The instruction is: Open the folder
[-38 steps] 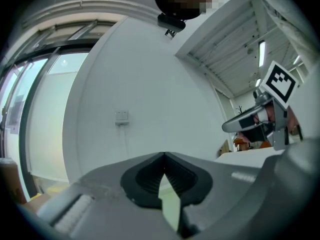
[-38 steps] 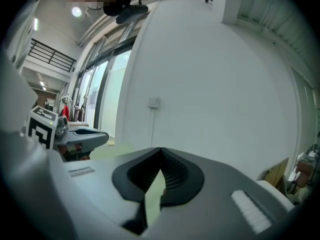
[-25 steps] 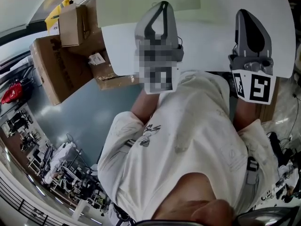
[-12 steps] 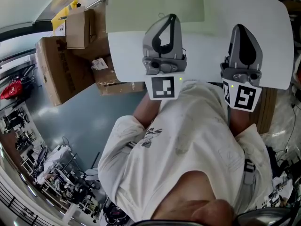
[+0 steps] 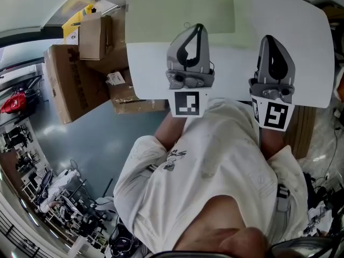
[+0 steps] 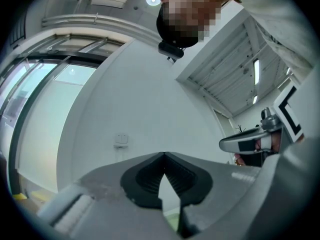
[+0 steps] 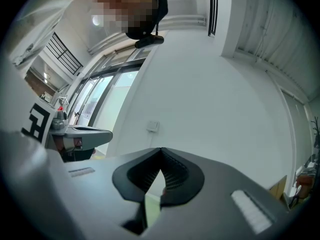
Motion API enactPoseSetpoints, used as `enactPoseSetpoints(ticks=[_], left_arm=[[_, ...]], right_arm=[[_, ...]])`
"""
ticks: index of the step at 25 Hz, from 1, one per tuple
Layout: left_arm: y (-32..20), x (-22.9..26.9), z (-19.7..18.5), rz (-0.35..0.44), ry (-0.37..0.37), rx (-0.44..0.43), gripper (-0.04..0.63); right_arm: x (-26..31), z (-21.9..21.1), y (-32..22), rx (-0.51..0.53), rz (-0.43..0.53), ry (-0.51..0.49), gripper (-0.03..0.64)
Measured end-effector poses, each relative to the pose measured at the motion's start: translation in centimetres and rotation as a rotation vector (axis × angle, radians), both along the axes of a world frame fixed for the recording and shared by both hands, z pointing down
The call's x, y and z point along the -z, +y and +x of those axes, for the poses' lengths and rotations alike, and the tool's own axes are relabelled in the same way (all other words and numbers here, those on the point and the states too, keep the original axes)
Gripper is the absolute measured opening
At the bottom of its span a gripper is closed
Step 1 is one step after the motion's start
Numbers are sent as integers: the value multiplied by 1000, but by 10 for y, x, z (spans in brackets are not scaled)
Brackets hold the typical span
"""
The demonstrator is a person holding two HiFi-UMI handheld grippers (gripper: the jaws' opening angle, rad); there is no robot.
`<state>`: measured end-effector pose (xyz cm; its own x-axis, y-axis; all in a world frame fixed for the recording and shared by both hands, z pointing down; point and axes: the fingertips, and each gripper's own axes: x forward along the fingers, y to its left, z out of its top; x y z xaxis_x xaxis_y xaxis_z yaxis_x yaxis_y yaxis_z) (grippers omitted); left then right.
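A pale green folder point(image 5: 183, 12) lies flat and closed on the white table point(image 5: 306, 63), at the far side in the head view. Both grippers are held close to the person's chest, over the table's near edge and short of the folder. My left gripper point(image 5: 199, 27) is shut, its tips meeting with nothing between them; its own view shows the tips point(image 6: 163, 154) against a white wall. My right gripper point(image 5: 267, 38) is also shut and empty, its tips point(image 7: 161, 149) touching. Each gripper view shows the other gripper off to the side and pointing slightly upward.
Several cardboard boxes point(image 5: 75, 74) stand on the grey-blue floor left of the table. A wooden panel point(image 5: 302, 130) sits under the table's right edge. A wall switch point(image 6: 120, 140) shows ahead in the left gripper view.
The head view has shifted a little, so more of the folder shows. The right gripper has drifted slightly toward the left one. Both stay shut.
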<state>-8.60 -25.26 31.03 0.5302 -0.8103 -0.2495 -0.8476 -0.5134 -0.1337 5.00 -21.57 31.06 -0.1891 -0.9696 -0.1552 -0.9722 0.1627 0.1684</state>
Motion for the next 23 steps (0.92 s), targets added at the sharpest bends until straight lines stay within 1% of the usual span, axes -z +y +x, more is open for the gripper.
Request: enactPoseSetpoints(ticks=[5, 12, 16, 18, 23], left_arm=[[-2, 4, 4, 8, -13, -5, 0], [-2, 4, 6, 4, -4, -9, 0], [-2, -1, 1, 2, -5, -10, 0], [-1, 0, 5, -1, -10, -13, 0], [0, 11, 32, 1, -34, -37, 0]], right_arm=[[1, 0, -4, 3, -7, 3, -2], [-2, 0, -4, 6, -19, -1, -2], [-8, -5, -3, 5, -24, 0, -2], [-7, 1, -2, -3, -27, -1, -2], [4, 31, 0, -32, -31, -11, -2]])
